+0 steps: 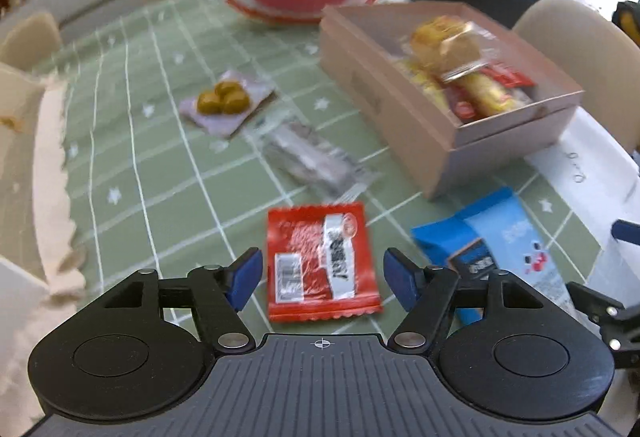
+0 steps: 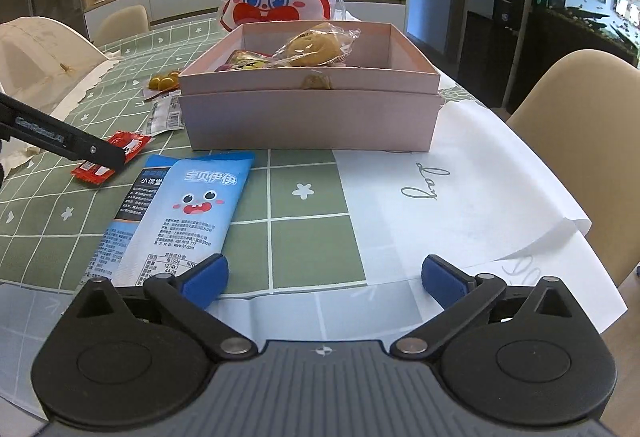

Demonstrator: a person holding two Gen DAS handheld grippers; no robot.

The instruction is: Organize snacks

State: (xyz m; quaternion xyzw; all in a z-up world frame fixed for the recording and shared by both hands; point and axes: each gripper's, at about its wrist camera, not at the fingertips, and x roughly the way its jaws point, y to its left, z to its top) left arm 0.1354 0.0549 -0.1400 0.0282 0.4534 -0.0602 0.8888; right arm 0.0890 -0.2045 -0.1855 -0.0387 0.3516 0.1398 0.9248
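The pink box (image 2: 308,117) stands mid-tabletop as the collecting place, already holding a wrapped bun (image 2: 316,45) and several yellow and red packets. Still loose on the green checked tabletop (image 2: 312,197) are a red sachet (image 1: 322,261), a blue pouch (image 2: 180,209), a silvery packet (image 1: 316,157) and a packet showing yellow-green sweets (image 1: 226,101).

The left hand-held gripper (image 1: 322,279) is spread wide and empty, its blue pads flanking the red sachet, probably lined up to pick it. The right hand-held gripper (image 2: 324,279) is likewise released, holding nothing, with the blue pouch just beside its left pad.

The pouch reads "宝贝伊伊" above a cartoon face; white paper (image 2: 460,197) under the box carries script, perhaps "Lay". The sachet's print is too blurred to read.
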